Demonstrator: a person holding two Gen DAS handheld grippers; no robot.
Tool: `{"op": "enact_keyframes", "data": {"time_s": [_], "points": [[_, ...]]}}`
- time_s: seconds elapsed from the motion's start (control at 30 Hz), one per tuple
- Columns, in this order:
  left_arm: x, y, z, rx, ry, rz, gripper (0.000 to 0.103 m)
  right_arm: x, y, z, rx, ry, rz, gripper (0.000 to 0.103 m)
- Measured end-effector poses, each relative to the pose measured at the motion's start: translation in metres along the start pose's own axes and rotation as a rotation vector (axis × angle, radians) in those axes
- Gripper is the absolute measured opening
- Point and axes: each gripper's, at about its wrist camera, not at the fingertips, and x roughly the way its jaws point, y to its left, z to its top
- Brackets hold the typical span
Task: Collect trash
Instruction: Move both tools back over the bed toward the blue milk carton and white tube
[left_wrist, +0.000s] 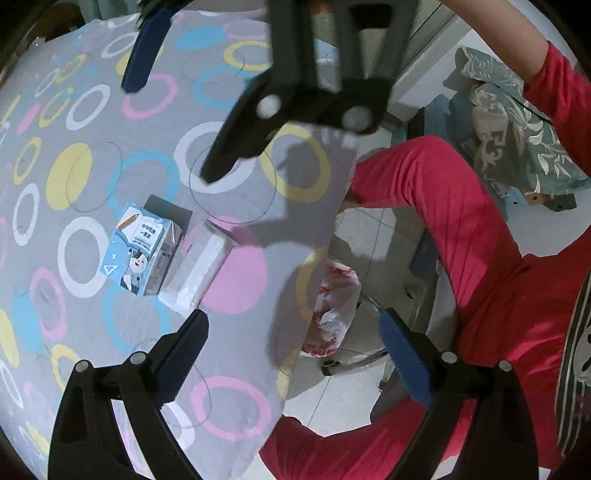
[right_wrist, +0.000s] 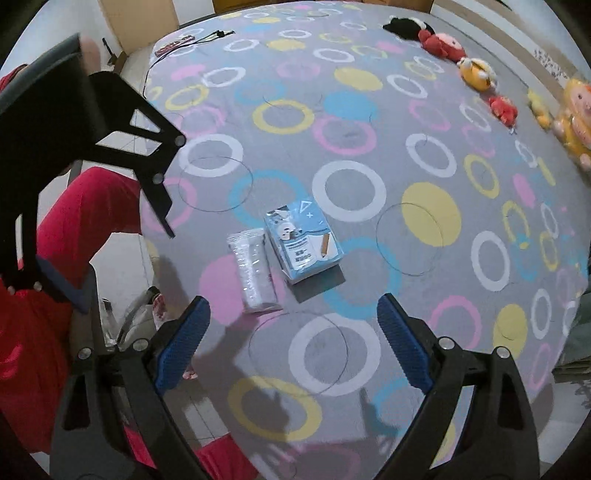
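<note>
Standing wide apart with nothing held, the right claw (right_wrist: 293, 343) is seen hovering above the bed, and the left claw (left_wrist: 293, 354) is likewise spread and empty, half over the bed's edge. Just ahead of the right claw, a little to its left, two pieces of trash are found lying side by side and touching or nearly so: a small blue carton (right_wrist: 304, 242) printed with a cartoon figure, and a clear-wrapped white packet (right_wrist: 253, 271). The carton is judged to be light and fairly stiff, though likely to crush if squeezed hard; it would best be taken across its narrow sides. The packet is judged light, soft and slippery in its glossy film, so a grip across its middle is advised. Both rest on a grey bedsheet (right_wrist: 369, 147) patterned with coloured rings, which is expected to give under pressure. Far ahead and to the right of the right claw, plush toys (right_wrist: 476, 74) are ranged along the bed's far edge. Beyond the left claw's right finger, a red-and-white plastic bag (left_wrist: 334, 306) is seen on the tiled floor, beside legs in red trousers (left_wrist: 461, 240).
</note>
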Motion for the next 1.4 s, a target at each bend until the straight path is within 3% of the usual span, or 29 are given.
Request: {"op": "enact_keyframes", "data": {"time_s": [0.5,0.97,1.4], "points": [[0.049,0.048,0.019,-0.006,0.047,-0.043,0.091,0.087,-0.039,0.024,-0.02,0.097,0.1,0.09],[0.083,0.07,0.017,0.005,0.078,-0.016,0.091,0.128,-0.048,0.033,-0.048,0.164,0.145,0.09],[0.106,0.08,0.012,0.043,0.083,-0.009,0.093,0.148,-0.054,0.03,-0.041,0.161,0.184,0.09]]}}
